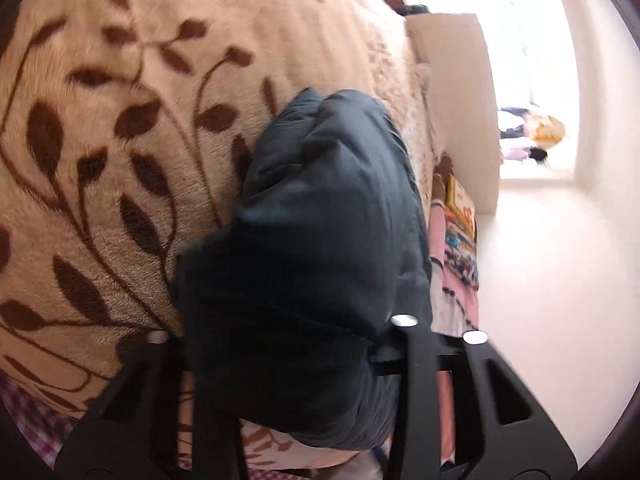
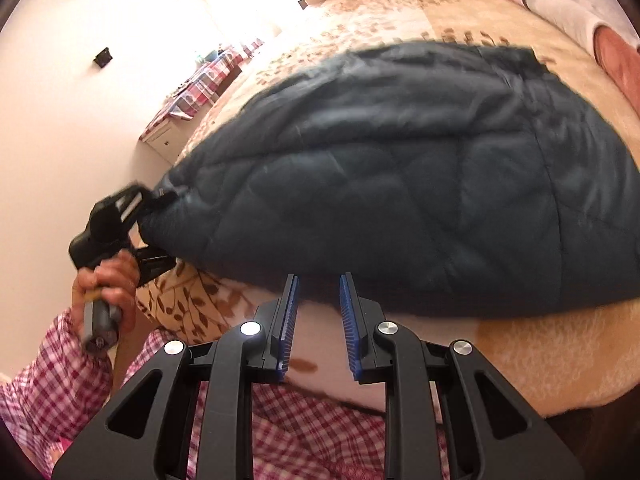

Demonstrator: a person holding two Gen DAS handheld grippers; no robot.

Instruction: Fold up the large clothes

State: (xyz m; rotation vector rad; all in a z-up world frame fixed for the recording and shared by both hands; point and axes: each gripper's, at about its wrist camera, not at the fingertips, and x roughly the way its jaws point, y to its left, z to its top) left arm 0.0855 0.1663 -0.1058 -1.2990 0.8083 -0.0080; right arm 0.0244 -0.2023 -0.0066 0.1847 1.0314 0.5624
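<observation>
A person is wearing a red-and-white checked sleeve, its cuff showing beside a grey handle. The right gripper is showing black cut-out arms, round silver screws and ribbed blue pads lining its jaws. The left gripper is showing matching black arms and silver screws.

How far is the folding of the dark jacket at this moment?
Done: the dark quilted jacket lies spread on the leaf-patterned blanket; no finished fold is visible. In hand: the left gripper is clamped on one end of it. The right gripper is beside the near edge, jaws apart, holding nothing. Left: apparently the whole fold.
</observation>
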